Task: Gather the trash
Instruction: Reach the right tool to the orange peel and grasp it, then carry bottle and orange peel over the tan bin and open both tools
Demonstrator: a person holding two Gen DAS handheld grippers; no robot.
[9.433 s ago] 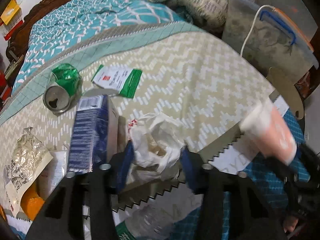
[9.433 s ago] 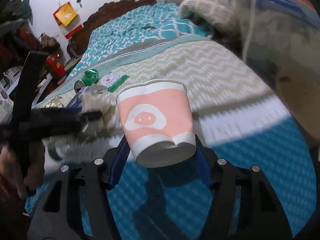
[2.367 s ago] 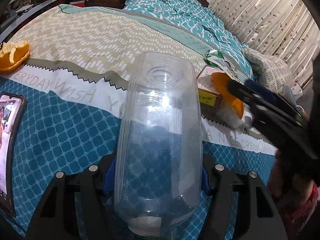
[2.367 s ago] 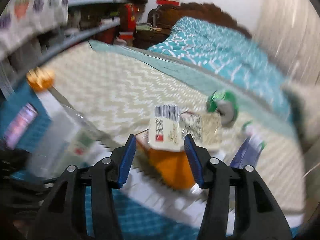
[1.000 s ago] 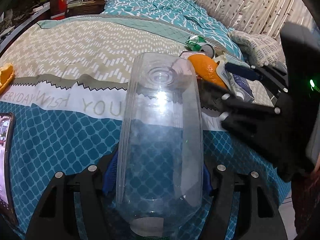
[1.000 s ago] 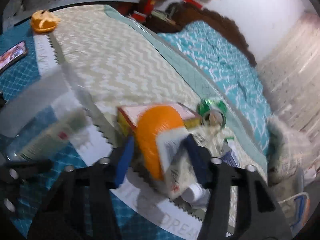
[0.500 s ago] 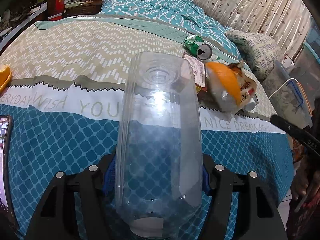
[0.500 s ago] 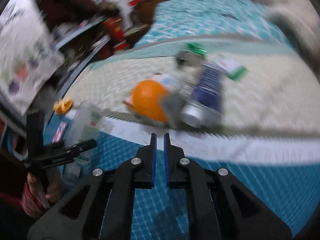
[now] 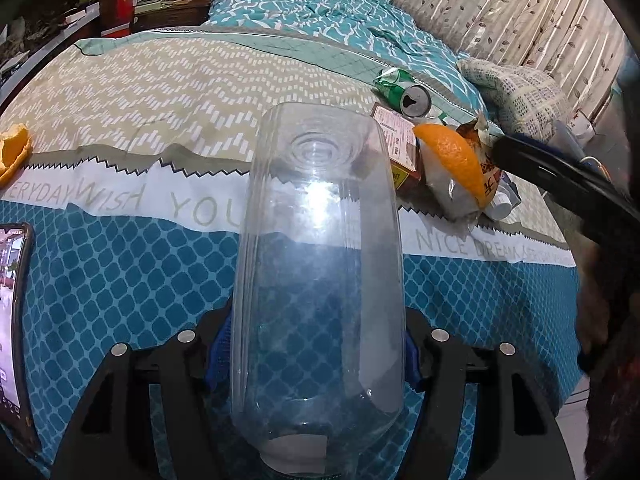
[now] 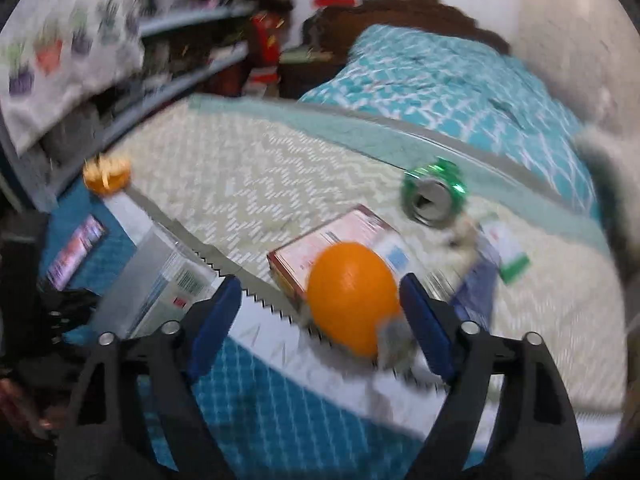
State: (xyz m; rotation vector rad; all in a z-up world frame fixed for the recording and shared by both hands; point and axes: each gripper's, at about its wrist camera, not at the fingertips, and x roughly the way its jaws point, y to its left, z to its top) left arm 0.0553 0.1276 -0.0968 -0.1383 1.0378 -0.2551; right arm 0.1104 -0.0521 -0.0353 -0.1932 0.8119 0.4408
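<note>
My left gripper (image 9: 316,360) is shut on a clear plastic bottle (image 9: 320,240), held base-forward over the teal bedspread. The bottle also shows at the left of the right wrist view (image 10: 160,280). A trash pile lies on the bed: an orange peel (image 9: 452,156) on a crumpled wrapper, a red box (image 9: 394,140) and a green can (image 9: 404,94). My right gripper (image 10: 320,280) hangs over that pile with its jaws opening wide. The orange peel (image 10: 352,296) lies between them, untouched by the pads. The red box (image 10: 320,248) and the green can (image 10: 434,194) lie just beyond.
A second orange peel (image 9: 14,152) sits at the bed's left edge, with a phone (image 9: 12,300) lying nearer. A green-and-white sachet (image 10: 508,252) and a blue carton (image 10: 476,292) lie right of the pile. Shelves stand at the left, a pillow (image 9: 516,96) at the right.
A second ago the right gripper held the orange peel and wrapper; it let them go on the pile, shut empty, and now stands wide over them. The left gripper and bottle stayed put.
</note>
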